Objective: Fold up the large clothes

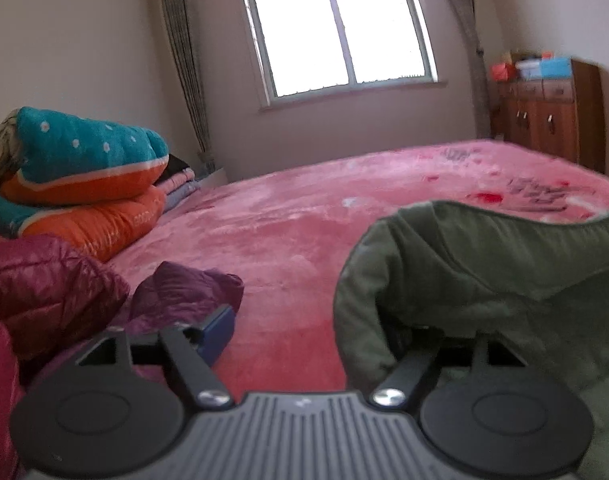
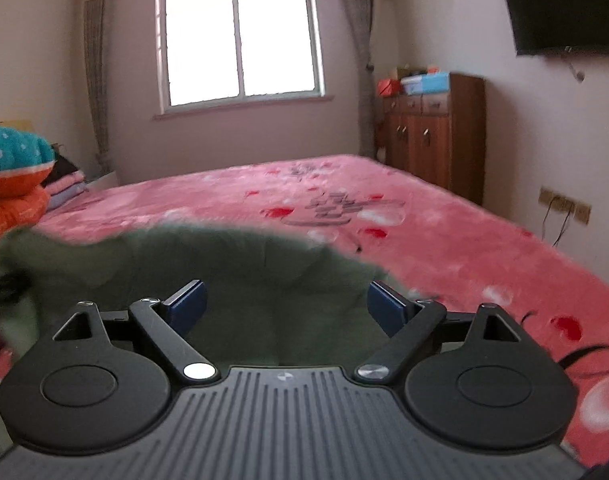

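An olive green garment [image 1: 484, 280] lies bunched on the pink bed cover [image 1: 296, 240]. In the left wrist view it drapes over my left gripper's right finger and hides it; the left blue pad [image 1: 216, 332] shows, far from the right side. My left gripper [image 1: 304, 332] is open. In the right wrist view the green garment [image 2: 244, 280] lies just ahead and under my right gripper [image 2: 286, 306], which is open with both blue pads [image 2: 186, 304] wide apart and nothing between them.
Maroon and purple padded jackets [image 1: 64, 292] lie at the left. Folded teal and orange quilts [image 1: 76, 176] are stacked at the bed's far left. A wooden cabinet [image 2: 432, 132] stands by the right wall, a TV [image 2: 564, 12] above. A black cord [image 2: 584, 356] lies on the bed.
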Tool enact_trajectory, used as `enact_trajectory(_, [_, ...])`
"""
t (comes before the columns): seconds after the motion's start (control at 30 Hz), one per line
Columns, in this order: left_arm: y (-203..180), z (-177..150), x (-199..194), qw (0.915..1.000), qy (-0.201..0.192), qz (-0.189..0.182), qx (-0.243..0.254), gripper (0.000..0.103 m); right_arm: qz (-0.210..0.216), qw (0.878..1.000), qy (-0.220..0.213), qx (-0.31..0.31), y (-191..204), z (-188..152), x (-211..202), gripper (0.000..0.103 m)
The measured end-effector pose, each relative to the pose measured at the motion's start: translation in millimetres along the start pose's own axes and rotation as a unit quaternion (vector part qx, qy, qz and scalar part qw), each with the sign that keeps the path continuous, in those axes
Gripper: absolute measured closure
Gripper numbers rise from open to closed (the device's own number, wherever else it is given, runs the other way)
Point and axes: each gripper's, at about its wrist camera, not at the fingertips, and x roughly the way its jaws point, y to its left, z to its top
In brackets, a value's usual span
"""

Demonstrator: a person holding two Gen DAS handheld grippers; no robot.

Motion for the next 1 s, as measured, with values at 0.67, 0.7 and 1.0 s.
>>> enact_trajectory(0.67, [16,12,-24,0.997,-0.037,-0.029,0.062,0.011,0.106,0.979,0.164,-0.062,40,-49,57,0.0])
enact_trajectory(0.7, [17,12,-27,0.9961,-0.042,-0.027,0.073,0.009,0.108,0.978,0.166,-0.062,40,-51,59,0.0])
enact_trajectory(1.0, [29,7,-53,0.992,-0.008,-0.077,0.099,0.008,0.105,0.976,0.175,-0.077,43,-65,69,0.0])
